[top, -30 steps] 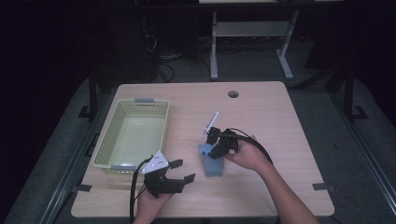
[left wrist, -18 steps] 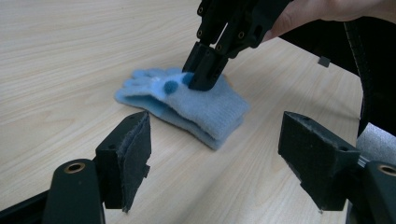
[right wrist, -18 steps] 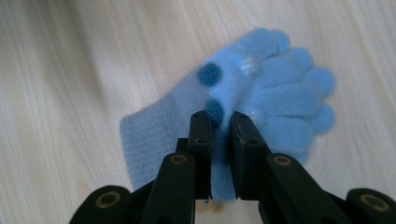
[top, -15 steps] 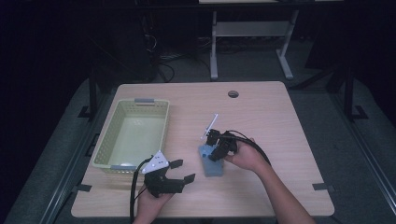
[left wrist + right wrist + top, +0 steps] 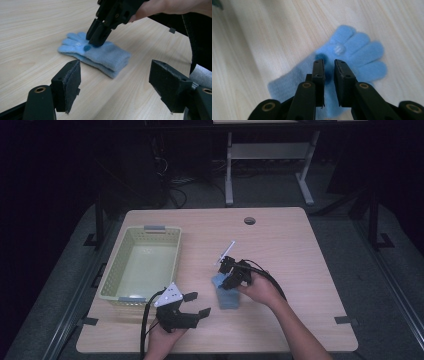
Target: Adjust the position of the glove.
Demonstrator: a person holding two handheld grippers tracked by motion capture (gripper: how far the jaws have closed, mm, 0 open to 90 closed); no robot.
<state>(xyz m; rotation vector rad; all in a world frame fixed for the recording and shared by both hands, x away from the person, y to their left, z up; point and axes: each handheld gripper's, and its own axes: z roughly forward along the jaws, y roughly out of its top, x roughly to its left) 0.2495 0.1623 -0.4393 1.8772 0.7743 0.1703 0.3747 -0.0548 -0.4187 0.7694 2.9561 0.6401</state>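
Pinching a fold of the blue glove (image 5: 352, 53) w/ nearly-shut right gripper (image 5: 328, 65), presumably to lift it off the table (image 5: 300, 245) twd the basket (image 5: 112, 270), w/ left gripper (image 5: 197, 304) spread, idle nearby, glove just ahead.

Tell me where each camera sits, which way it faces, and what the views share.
High view: above the person's side, facing forward and down on the table; forearms, both grippers.
Left gripper view: on the left gripper, facing level across the table; its open jaws.
Right gripper view: on the right gripper, facing down; its jaws.
Shared: the blue glove.
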